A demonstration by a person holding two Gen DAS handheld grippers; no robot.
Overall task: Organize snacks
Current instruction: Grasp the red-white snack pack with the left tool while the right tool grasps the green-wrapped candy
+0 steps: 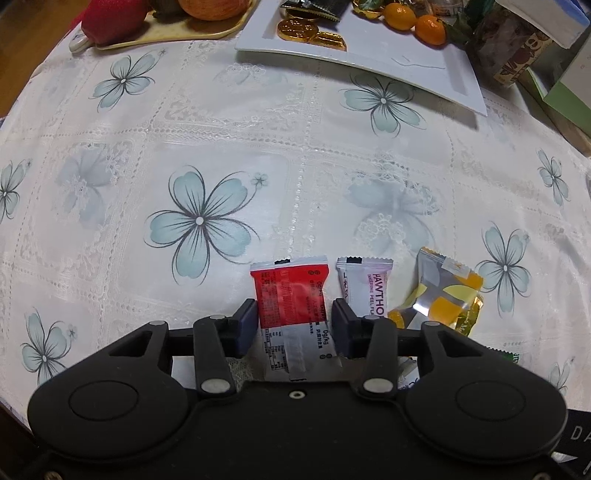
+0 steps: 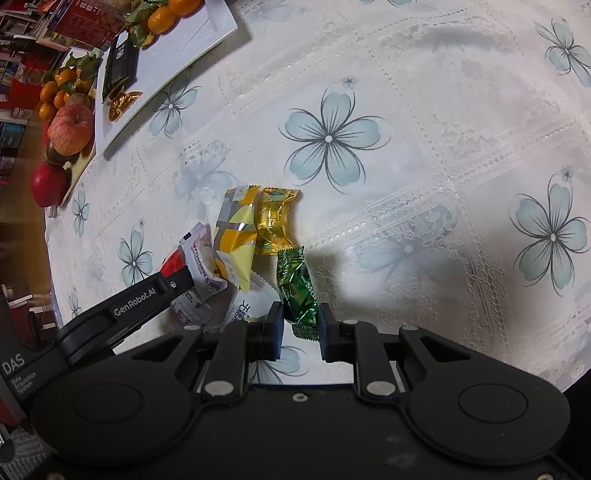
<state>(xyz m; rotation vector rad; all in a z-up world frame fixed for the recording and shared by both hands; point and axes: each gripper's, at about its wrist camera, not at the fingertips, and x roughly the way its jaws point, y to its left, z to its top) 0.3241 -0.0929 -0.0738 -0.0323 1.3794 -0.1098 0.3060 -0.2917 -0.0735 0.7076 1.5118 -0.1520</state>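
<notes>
Several wrapped snacks lie in a small pile on the flowered tablecloth (image 1: 184,129). My left gripper (image 1: 294,321) has its two fingers around a red and white packet (image 1: 291,295), touching its sides. Beside it lie a white Hawthorn packet (image 1: 364,286) and a yellow and silver packet (image 1: 439,291). My right gripper (image 2: 300,325) is closed on a green foil candy (image 2: 298,291). In the right wrist view a gold candy (image 2: 275,221), the yellow and silver packet (image 2: 236,236) and the Hawthorn packet (image 2: 203,266) lie just beyond, with the left gripper's arm (image 2: 140,306) at their left.
A white rectangular plate (image 1: 369,59) at the far side holds gold coins (image 1: 295,29), dark packets and mandarins (image 1: 428,29). A cream tray (image 1: 177,33) with an apple and red fruit stands far left. Boxes (image 1: 554,55) stand far right. The table edge runs close below the left gripper.
</notes>
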